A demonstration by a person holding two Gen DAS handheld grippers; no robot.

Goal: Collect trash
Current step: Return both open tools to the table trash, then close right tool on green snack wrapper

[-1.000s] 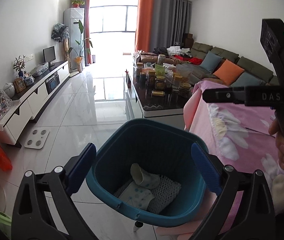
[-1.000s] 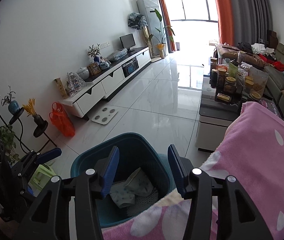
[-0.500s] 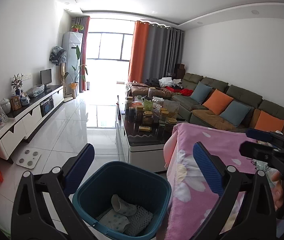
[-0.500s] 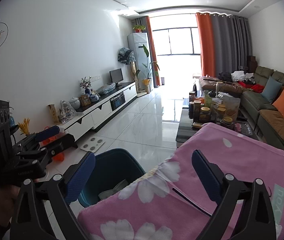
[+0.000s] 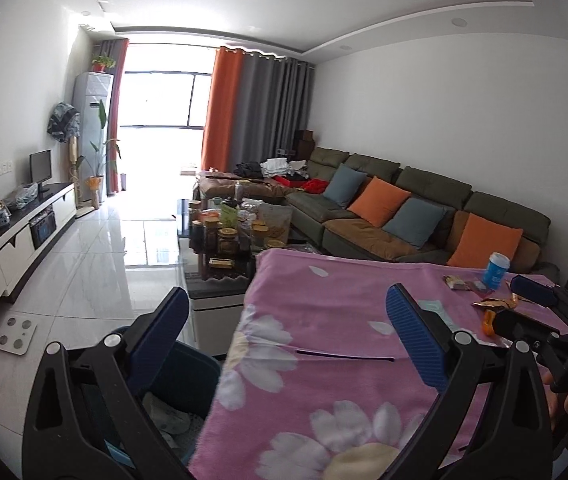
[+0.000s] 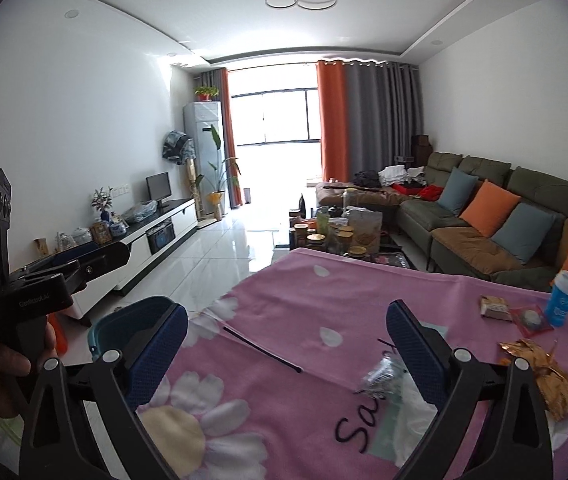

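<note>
Right claw (image 6: 285,350) wide open, empty

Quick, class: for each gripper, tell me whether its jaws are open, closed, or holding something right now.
Left gripper: jaws open, holding nothing.
Right gripper: jaws open wide, holding nothing.

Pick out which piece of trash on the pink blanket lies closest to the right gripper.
The crumpled silver wrapper, lying just inside the right gripper by its right finger. The gold wrappers, blue cup and small packets sit farther right.
</note>
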